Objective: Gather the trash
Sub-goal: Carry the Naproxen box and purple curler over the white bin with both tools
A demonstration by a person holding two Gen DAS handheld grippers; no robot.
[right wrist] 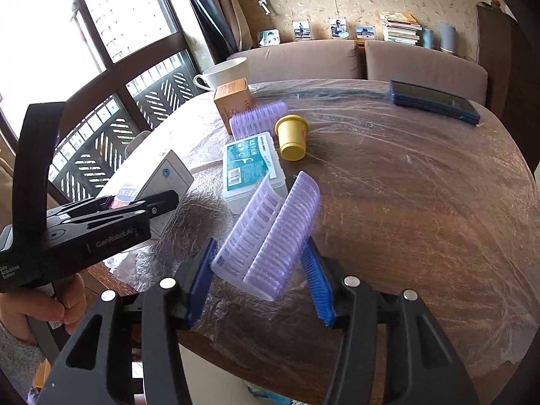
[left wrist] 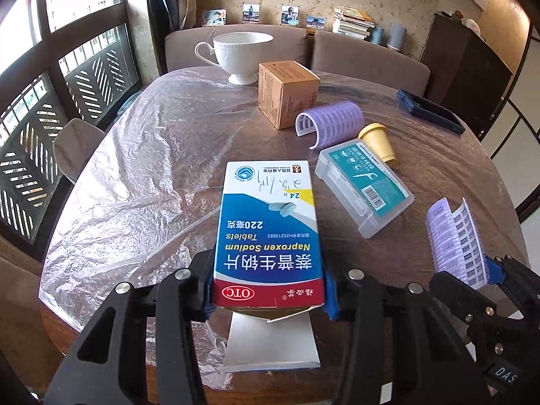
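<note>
L gripper (left wrist: 268, 290) is pinching a blue/white med box (left wrist: 268, 233) by its near end, blue pads pressed on both sides, box lifted over the table (left wrist: 152, 155). Print reads upside down to the cam: "Naproxen Sodium Tablets", "OTC" in a red band, "220" + Chinese chars, "24", some handwriting near the far end. Near flap of the box hangs open underneath. In the R cam the same box (right wrist: 168, 182) shows at left, behind the L gripper body marked "GenRobot.AI" and "Data Acquisition System".

R gripper (right wrist: 260, 280) is clamped on a purple curler (right wrist: 270, 236), pads against both its edges, curler split open lengthwise w/ a printed white lining; held just above the table. L cam sees that curler (left wrist: 455, 239) at right.

On the table, under crinkled clear plastic film:
- floss box (left wrist: 364, 187), clear w/ teal label, "36", barcode; rest too small to read
- yellow cup (left wrist: 378, 141) on its side, touching the floss box's far end
- 2nd purple curler (left wrist: 330, 119), beside a brown carton (left wrist: 287, 92)
- white teacup (left wrist: 241, 55) behind the carton
- dark blue case (left wrist: 430, 109) far right, well apart from the rest

Back ledge: photos, book stack.
</note>
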